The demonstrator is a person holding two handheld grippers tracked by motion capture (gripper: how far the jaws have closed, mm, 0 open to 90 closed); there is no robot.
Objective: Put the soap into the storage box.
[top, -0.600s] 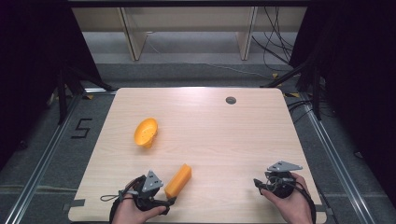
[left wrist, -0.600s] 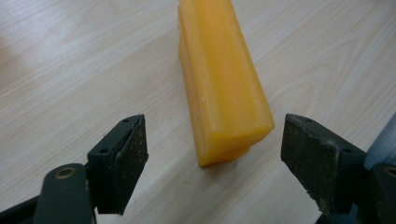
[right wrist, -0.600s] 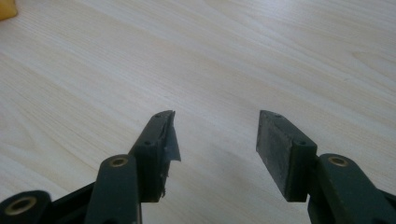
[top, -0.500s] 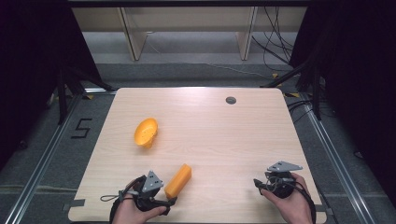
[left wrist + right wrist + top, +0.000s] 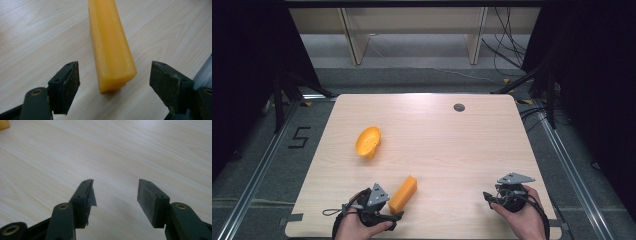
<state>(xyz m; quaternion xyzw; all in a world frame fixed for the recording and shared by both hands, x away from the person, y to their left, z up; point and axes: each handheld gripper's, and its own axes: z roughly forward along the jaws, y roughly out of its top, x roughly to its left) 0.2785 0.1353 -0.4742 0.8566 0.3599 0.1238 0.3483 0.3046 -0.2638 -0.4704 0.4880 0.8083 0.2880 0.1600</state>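
step: grasp block | left tool (image 5: pixel 113 82) spread, straddling orange block (image 5: pixel 111 47) end, pads clear | tip: advance, centre, pinch long sides | right tool (image 5: pixel 113 195) spread, idle on worktop (image 5: pixel 452 145)

Orange bowl (image 5: pixel 368 142) lies tipped on the wooden table (image 5: pixel 452 150), left of centre. Dark round grommet (image 5: pixel 459 107) near the far edge. Floor marking "5" (image 5: pixel 300 137) left of the table.

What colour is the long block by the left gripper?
The block is orange-yellow, plain with no pattern. It shows best in the left gripper view.
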